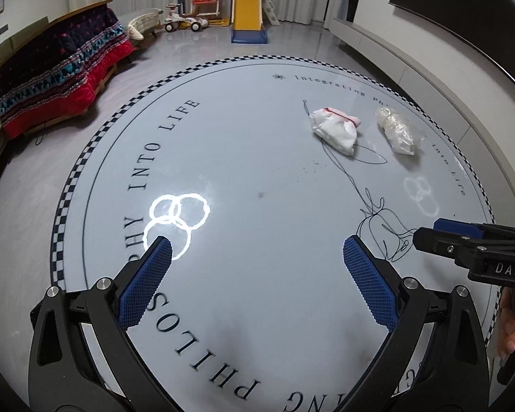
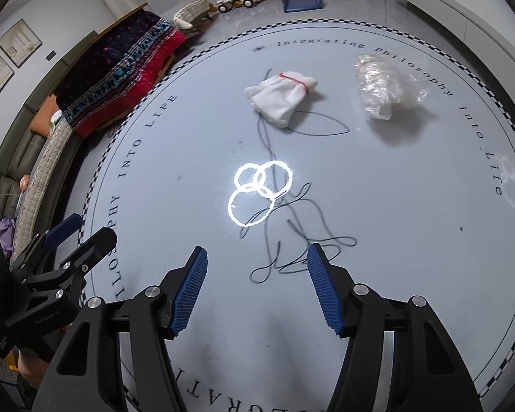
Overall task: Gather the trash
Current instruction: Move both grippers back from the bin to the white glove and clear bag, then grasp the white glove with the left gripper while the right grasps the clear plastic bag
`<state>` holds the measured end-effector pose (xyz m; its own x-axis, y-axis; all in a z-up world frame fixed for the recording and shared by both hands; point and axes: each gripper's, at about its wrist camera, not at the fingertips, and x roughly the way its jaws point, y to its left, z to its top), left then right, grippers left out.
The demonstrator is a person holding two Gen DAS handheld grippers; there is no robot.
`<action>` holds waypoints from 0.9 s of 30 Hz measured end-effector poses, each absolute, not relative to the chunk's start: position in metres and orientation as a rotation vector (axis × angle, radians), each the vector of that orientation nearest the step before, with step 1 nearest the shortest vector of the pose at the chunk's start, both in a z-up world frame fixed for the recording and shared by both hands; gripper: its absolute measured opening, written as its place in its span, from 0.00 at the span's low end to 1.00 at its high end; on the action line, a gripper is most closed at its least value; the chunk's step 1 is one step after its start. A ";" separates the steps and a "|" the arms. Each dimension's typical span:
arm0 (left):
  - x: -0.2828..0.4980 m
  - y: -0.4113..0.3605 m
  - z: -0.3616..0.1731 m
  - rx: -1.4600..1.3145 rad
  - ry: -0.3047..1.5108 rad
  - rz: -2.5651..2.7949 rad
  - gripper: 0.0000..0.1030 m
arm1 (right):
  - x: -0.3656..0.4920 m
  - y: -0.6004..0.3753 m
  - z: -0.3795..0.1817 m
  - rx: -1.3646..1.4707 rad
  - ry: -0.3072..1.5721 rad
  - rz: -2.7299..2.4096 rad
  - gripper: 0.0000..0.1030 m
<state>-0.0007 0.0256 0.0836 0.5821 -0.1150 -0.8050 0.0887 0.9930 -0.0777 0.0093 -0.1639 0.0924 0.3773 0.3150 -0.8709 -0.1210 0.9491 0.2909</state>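
Our left claw (image 1: pixel 257 250) stands wide with nothing between its blue pads, and our right claw (image 2: pixel 257 267) is also spread, a little narrower, and empty too. Both hang over the near part of the round worktop (image 2: pixel 429 240), tilted down toward it, the right one just beside the left.

We count three pieces of trash. A white cloth bundle (image 2: pixel 281 98) bound with a red band lies toward the far side, ahead of both claws. A crumpled clear plastic bag (image 2: pixel 384 89) sits beside it to the right, close but apart from it. A long dark thread (image 2: pixel 292 240) trails from the bundle toward us in loops and ends in a tangle under the right claw's right-hand finger.

The relation that matters, in our judgement: the thread's tangle is the nearest thing, and it lies directly at the right claw, so that hand is the better placed for it. The bundle and the bag are both farther off. The bundle's long axis runs slantwise, red-banded end to the far right, so a claw would close best across its narrow width. The bag favours the right hand as well.

Nothing is picked up yet, and we see no bin in either view.
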 end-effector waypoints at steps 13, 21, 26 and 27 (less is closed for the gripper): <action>0.077 -0.031 0.070 0.017 0.979 -0.202 0.94 | 0.087 -0.217 0.094 0.211 1.122 0.165 0.60; 0.115 -0.051 0.062 0.028 0.998 -0.228 0.94 | 0.140 -0.230 0.106 0.175 1.091 0.106 0.60; 0.136 -0.059 0.058 0.029 1.009 -0.243 0.94 | 0.173 -0.225 0.095 0.107 1.106 0.072 0.65; 0.140 -0.060 0.056 0.031 1.012 -0.243 0.94 | 0.177 -0.224 0.090 0.099 1.114 0.066 0.65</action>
